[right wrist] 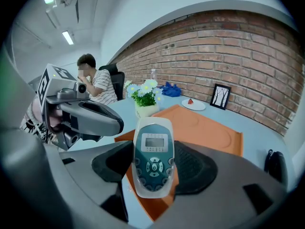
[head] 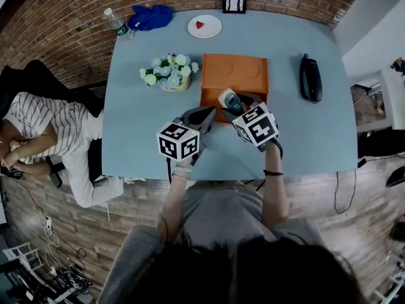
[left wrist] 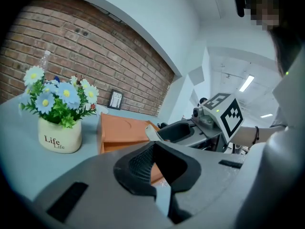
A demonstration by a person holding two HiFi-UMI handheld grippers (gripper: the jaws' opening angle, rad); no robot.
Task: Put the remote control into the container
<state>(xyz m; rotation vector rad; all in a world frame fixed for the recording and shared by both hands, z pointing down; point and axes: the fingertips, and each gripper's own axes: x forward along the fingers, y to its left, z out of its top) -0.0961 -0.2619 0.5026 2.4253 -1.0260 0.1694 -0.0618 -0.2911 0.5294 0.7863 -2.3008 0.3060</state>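
The remote control (right wrist: 152, 159), white with a blue-grey keypad and a small screen, stands lengthwise between the pads of my right gripper (right wrist: 152, 152), which is shut on it. In the head view my right gripper (head: 233, 104) holds the remote control (head: 228, 99) over the near edge of the orange container (head: 235, 75). My left gripper (head: 205, 114) is just left of it at the container's near left corner. In the left gripper view my left gripper (left wrist: 159, 149) has its jaws a little apart with nothing between them. The container (left wrist: 124, 132) lies beyond them.
A pot of white and blue flowers (head: 168, 72) stands left of the container. A black handset (head: 310, 78) lies at the right of the table. At the back are a plate (head: 204, 26), a bottle (head: 117, 24), a blue cloth (head: 152, 16) and a picture frame (head: 234, 0). A person (head: 50, 132) sits at the left.
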